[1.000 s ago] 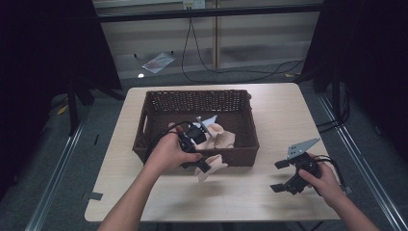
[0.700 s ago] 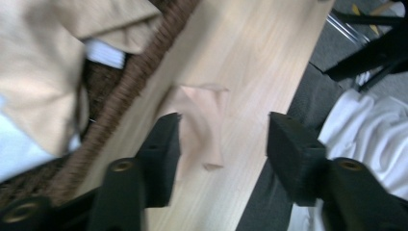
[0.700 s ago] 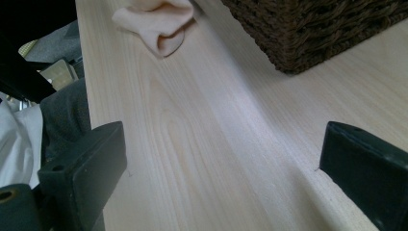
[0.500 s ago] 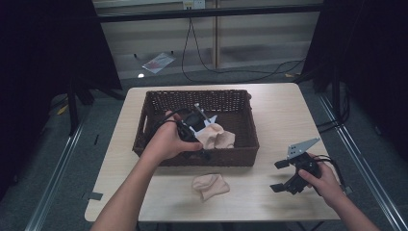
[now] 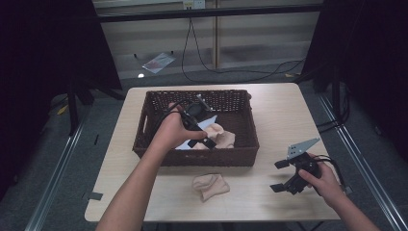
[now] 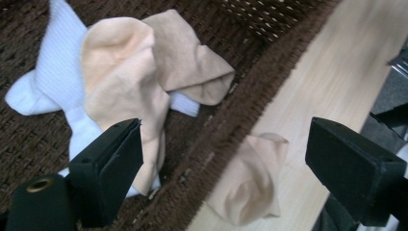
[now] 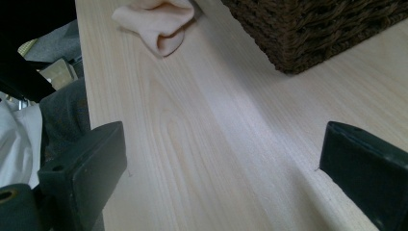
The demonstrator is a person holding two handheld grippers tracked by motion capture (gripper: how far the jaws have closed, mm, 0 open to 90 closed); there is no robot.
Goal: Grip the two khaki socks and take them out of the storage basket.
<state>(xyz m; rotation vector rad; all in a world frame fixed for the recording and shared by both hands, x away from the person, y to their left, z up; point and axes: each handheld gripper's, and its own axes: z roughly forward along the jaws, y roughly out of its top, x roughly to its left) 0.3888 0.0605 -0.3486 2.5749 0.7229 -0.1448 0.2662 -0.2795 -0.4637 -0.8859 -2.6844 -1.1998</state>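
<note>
High view: left tongs newly opened, empty, back over basket.

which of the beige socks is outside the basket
The beige sock lying alone on the table, just in front of the basket. The other beige sock lies inside the basket, on a white sock.

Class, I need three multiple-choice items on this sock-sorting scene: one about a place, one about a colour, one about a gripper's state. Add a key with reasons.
1. Where does the loose beige sock lie?
A. in the basket
B. on the table in front of the basket
C. on the floor

2. What colour is the sock under the beige ones in the basket?
A. white
B. black
C. red

3. How is the left gripper?
A. shut on a sock
B. lying on the table
C. open, holding nothing

Key: B, it rests on bare wood; A, the white sock shows beneath; C, its jaws stand apart.
</note>
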